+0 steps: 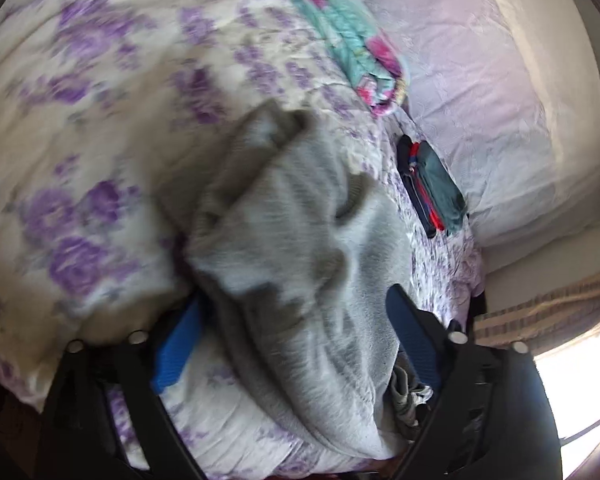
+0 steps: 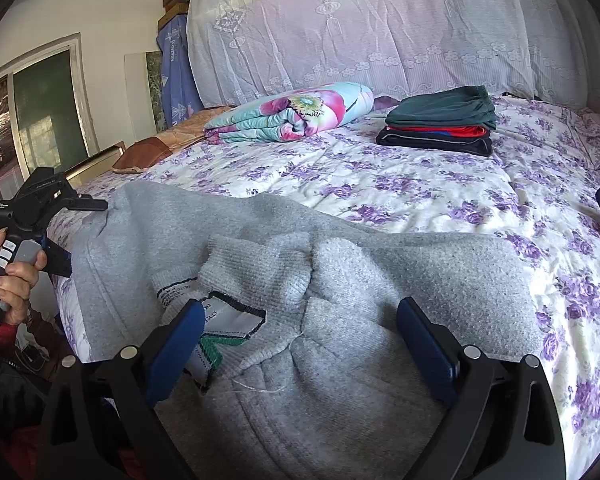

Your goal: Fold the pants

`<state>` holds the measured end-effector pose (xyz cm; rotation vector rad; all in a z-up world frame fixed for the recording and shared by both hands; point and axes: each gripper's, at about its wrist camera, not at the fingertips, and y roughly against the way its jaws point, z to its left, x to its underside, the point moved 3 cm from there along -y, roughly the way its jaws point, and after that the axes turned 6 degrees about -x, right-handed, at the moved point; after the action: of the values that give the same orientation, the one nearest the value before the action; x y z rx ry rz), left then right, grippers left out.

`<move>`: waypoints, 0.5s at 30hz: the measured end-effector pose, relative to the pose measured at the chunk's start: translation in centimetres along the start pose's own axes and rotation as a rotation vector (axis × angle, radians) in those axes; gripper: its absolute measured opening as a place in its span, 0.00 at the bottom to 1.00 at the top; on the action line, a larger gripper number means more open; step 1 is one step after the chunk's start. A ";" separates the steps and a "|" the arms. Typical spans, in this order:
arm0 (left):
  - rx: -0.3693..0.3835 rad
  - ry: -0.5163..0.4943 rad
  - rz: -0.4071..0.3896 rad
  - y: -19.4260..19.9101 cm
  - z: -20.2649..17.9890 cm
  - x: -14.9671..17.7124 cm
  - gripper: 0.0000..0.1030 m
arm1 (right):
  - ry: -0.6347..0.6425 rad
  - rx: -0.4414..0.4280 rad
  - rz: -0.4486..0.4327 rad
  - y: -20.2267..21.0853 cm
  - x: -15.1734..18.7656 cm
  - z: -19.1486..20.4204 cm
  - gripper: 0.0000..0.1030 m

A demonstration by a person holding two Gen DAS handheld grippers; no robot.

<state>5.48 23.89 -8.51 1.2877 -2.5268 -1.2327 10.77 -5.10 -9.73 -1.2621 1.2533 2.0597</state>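
**Grey pants spread at the near edge of a floral bed**

Bedroom light falls on a purple-flowered bedspread [image 2: 400,184], with a lace-covered headboard behind.

The right gripper [image 2: 300,332] stands with its 2 blue pads [image 2: 426,344] spread wide, nothing pinched between them. The grey pants [image 2: 300,264] lie directly in that gap: the ribbed waistband and a white sewn-in label [image 2: 216,332] sit between the fingers, the label touching the inner pad on the camera's left side. The left gripper [image 1: 296,332] is likewise spread, with a bunched ridge of the same grey cloth running between its pads; that view is motion-blurred, so contact with either pad cannot be judged. In the right wrist view this gripper [image 2: 66,256] shows at the far left end of the garment, held in a hand [image 2: 14,284].

Further out, a stack of folded clothes [image 2: 440,124] sits toward the headboard, well apart from the pants, and a rolled floral quilt [image 2: 292,112] lies beside it.

The fabric looks like thick fleecy knit: soft, limp, fairly light, not slippery, likely to sag and bunch when lifted. The firmest hold is probably the ribbed waistband, where the doubled cloth gives the pads something to bite.
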 end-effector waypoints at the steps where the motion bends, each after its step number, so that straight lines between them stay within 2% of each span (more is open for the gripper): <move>1: -0.008 -0.010 -0.024 0.0 0.0 0.0 0.81 | 0.000 -0.001 0.001 0.0 0.0 0.0 0.95; 2: -0.010 -0.012 -0.035 0.1 0.1 0.1 0.64 | -0.002 -0.002 0.002 0.1 0.0 0.1 0.95; 3: -0.006 -0.019 -0.042 0.1 0.3 0.1 0.42 | -0.001 0.001 0.003 0.1 -0.1 0.1 0.95; 6: 0.062 -0.032 -0.042 0.3 1.3 0.4 0.33 | -0.002 0.024 0.008 0.6 -0.5 0.4 0.95; 9: 0.083 -0.059 -0.067 0.8 1.2 0.8 0.30 | 0.014 0.025 -0.032 2.2 -1.6 1.2 0.95; 12: 0.082 -0.107 -0.098 1.8 0.3 1.2 0.29 | 0.043 0.091 -0.066 3.0 -3.0 1.5 0.95; 14: 0.092 -0.122 -0.111 2.6 -0.3 1.4 0.29 | 0.053 0.145 -0.040 2.3 -3.4 1.1 0.95; 15: 0.096 -0.135 -0.119 3.0 -0.6 1.5 0.28 | 0.050 0.177 0.013 1.1 -3.1 0.5 0.95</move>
<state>2.72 23.45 -6.53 1.4415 -2.6677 -1.2757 11.31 -4.88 -6.43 -1.2334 1.4343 1.8896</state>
